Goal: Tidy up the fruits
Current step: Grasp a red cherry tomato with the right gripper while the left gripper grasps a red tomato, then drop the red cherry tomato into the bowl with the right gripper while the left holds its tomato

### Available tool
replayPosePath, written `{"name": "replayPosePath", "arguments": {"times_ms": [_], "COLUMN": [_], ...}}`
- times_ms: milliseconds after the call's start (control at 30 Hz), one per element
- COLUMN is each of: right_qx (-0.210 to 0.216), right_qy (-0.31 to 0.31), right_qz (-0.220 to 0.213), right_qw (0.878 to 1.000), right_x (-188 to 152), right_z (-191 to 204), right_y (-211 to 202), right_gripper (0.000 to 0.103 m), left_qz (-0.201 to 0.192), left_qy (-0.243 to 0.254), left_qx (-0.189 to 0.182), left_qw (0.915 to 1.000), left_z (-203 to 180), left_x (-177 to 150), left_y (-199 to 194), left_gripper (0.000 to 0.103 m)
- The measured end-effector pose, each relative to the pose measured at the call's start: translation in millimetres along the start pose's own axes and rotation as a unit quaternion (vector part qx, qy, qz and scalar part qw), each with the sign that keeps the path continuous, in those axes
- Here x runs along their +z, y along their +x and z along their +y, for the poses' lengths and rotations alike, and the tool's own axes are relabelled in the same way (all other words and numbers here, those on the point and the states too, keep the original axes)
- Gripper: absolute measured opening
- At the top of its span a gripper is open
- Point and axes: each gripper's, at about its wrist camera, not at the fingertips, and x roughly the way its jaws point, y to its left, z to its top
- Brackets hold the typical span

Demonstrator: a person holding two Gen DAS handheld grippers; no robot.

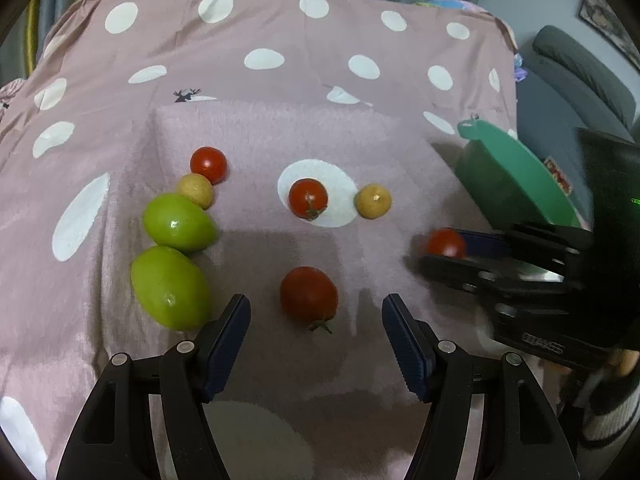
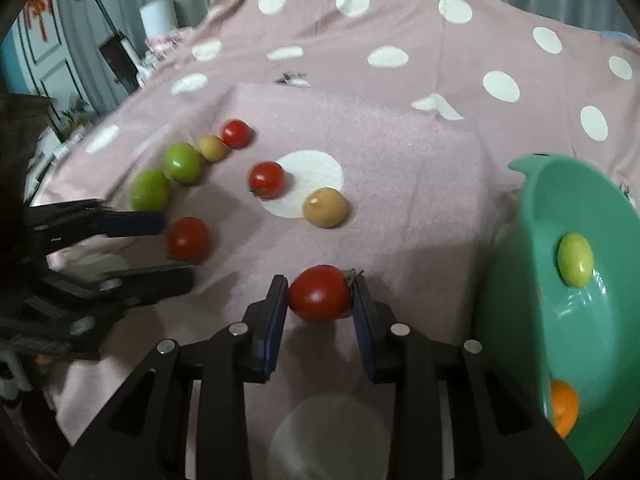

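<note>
My right gripper (image 2: 320,300) is shut on a red tomato (image 2: 319,293), just left of the green bowl (image 2: 532,216); it also shows in the left wrist view (image 1: 446,243). The bowl holds a green fruit (image 2: 575,260) and an orange (image 2: 563,408). My left gripper (image 1: 316,316) is open around another red tomato (image 1: 308,295) on the pink cloth. Two green fruits (image 1: 178,222) (image 1: 171,287), two tan fruits (image 1: 195,190) (image 1: 373,201) and two more tomatoes (image 1: 208,164) (image 1: 308,198) lie beyond.
The pink polka-dot cloth (image 1: 260,12) covers a raised surface. The green bowl (image 1: 508,180) stands at the right edge. A grey chair (image 1: 576,76) is to the far right. Household clutter (image 2: 120,52) sits at the back left.
</note>
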Motion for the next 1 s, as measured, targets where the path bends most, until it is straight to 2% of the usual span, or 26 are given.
{"name": "replayPosePath", "arguments": {"times_ms": [200,267,400,467,633,833,1000], "right_qx": [0.039,0.046,0.058,0.062,0.076,0.089,0.111], "right_qy": [-0.001,-0.004,-0.005,-0.007,-0.009,-0.016,-0.025], "right_qz": [-0.027,-0.034,-0.042,-0.047,-0.061,-0.063,-0.075], "right_qw": [0.999,0.998,0.997,0.997,0.995,0.994,0.991], "right_x": [-14.4,-17.6,-22.3,-23.2,-25.6,-30.6,-31.3], "right_z": [3.3,3.6,1.5,1.2,1.6,7.9,17.6], "right_y": [-22.6,-26.6,-32.2,-34.3,-39.0,-40.0,-46.2], "right_gripper": [0.033,0.033,0.033,0.033,0.033,0.033,0.033], "left_qz": [0.01,0.015,0.019,0.018,0.012,0.004,-0.009], "left_qy": [0.014,0.022,0.034,0.042,0.057,0.054,0.021], "left_qx": [0.018,0.029,0.046,0.057,0.071,0.07,0.063], "left_qw": [0.9997,0.9992,0.9981,0.9973,0.9958,0.9961,0.9977], "left_z": [-4.4,-6.9,-9.7,-11.2,-14.4,-11.9,-3.1], "left_x": [6.5,7.5,8.3,8.0,7.8,6.3,6.0], "left_y": [8.2,11.4,15.6,16.3,18.1,16.4,-4.6], "left_gripper": [0.066,0.059,0.054,0.043,0.031,0.031,0.031]}}
